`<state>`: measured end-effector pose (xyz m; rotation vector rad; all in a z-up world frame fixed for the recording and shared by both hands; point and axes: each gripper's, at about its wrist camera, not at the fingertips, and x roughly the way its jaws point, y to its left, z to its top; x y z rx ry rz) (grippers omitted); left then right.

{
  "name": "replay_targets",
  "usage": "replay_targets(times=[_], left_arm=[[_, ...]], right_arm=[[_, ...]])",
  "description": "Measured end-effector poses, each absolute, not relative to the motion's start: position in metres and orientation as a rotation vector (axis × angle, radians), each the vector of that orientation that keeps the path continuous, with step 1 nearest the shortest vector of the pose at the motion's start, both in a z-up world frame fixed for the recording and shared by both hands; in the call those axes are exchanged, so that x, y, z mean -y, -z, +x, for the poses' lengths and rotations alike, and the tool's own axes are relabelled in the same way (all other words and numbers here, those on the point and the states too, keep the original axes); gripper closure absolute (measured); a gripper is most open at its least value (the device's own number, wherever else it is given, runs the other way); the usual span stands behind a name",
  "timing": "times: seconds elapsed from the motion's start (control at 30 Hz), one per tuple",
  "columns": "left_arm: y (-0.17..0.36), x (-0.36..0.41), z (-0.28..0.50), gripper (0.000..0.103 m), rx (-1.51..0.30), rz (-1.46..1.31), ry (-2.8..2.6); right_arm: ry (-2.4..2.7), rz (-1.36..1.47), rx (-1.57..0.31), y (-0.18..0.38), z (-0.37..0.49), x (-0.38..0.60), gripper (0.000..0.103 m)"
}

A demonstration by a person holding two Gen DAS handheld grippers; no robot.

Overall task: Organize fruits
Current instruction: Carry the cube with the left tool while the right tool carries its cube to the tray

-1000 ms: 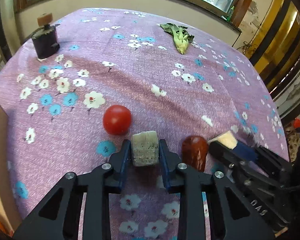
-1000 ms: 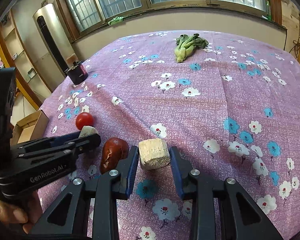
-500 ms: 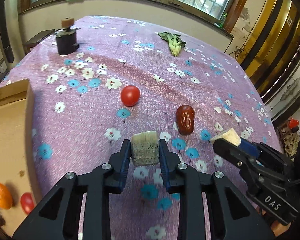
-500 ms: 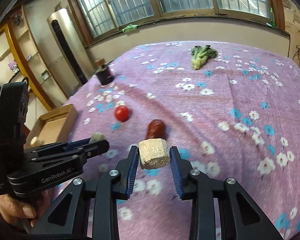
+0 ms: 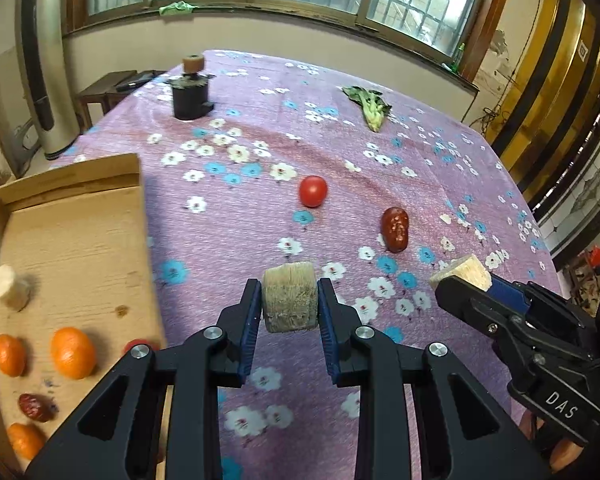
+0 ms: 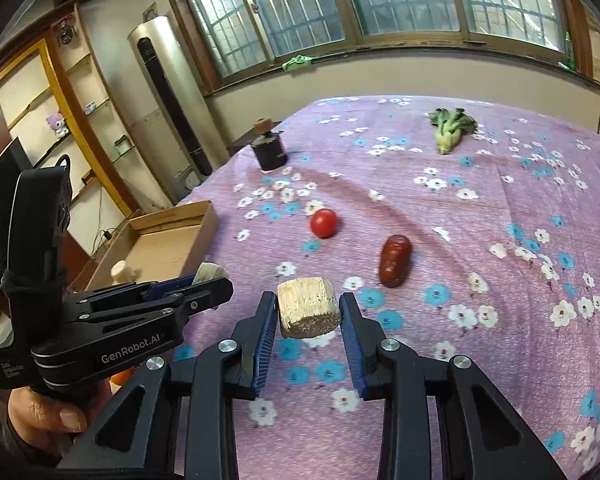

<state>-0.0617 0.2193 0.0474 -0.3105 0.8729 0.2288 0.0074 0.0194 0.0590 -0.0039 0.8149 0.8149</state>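
My left gripper (image 5: pixel 288 304) is shut on a pale fibrous chunk (image 5: pixel 288 300), held above the flowered cloth beside the cardboard box (image 5: pixel 72 232). My right gripper (image 6: pixel 309 314) is shut on a second tan chunk (image 6: pixel 307 306), also off the table; it shows at the right of the left wrist view, right gripper (image 5: pixel 460 278). The left gripper (image 6: pixel 210 276) appears at the left of the right wrist view. A red tomato (image 5: pixel 313 191) and a dark red date (image 5: pixel 395 229) lie on the cloth ahead. The box holds several oranges (image 5: pixel 72 352), a date (image 5: pixel 34 407) and a pale chunk (image 5: pixel 10 286).
A green leafy vegetable (image 5: pixel 370 106) lies at the far side of the table. A dark jar with a cork stopper (image 5: pixel 190 94) stands far left. A tall floor-standing unit (image 6: pixel 168 92) and shelves are beyond the table's left edge. A hand (image 6: pixel 44 416) grips the left tool.
Both grippers have risen and drawn back toward the table's near left with their chunks held. The cardboard box and its fruit have come into view; tomato and date now lie farther ahead.
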Motion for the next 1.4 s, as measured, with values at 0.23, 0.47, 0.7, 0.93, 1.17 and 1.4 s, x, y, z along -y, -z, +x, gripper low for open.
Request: replay_targets(times=[0.23,0.47,0.7,0.93,1.17,1.4], left_arm=[[-0.054,-0.231,-0.084,0.078,-0.851,-0.305,-0.272],[-0.057,-0.241,-0.099,0.078,-0.838,-0.307,-0.298],[-0.060,-0.251,-0.107,0.078,-0.829,-0.303,-0.317],[-0.061,-0.265,-0.111,0.078,-0.825,-0.311,-0.342],[-0.061,-0.280,-0.115,0.078,-0.819,-0.321,-0.364],[-0.059,-0.298,-0.120,0.078,-0.823,-0.332,-0.391]], right_arm=[[-0.848,-0.008,-0.811,-0.062,-0.008,-0.033,0.071],[-0.883,-0.018,-0.809,-0.063,-0.021,-0.047,0.071],[-0.904,-0.030,-0.809,-0.065,-0.027,-0.059,0.071],[-0.923,-0.041,-0.807,-0.067,-0.030,-0.071,0.071],[-0.948,-0.058,-0.810,-0.069,-0.032,-0.088,0.071],[-0.979,-0.075,-0.818,-0.069,-0.033,-0.110,0.071]])
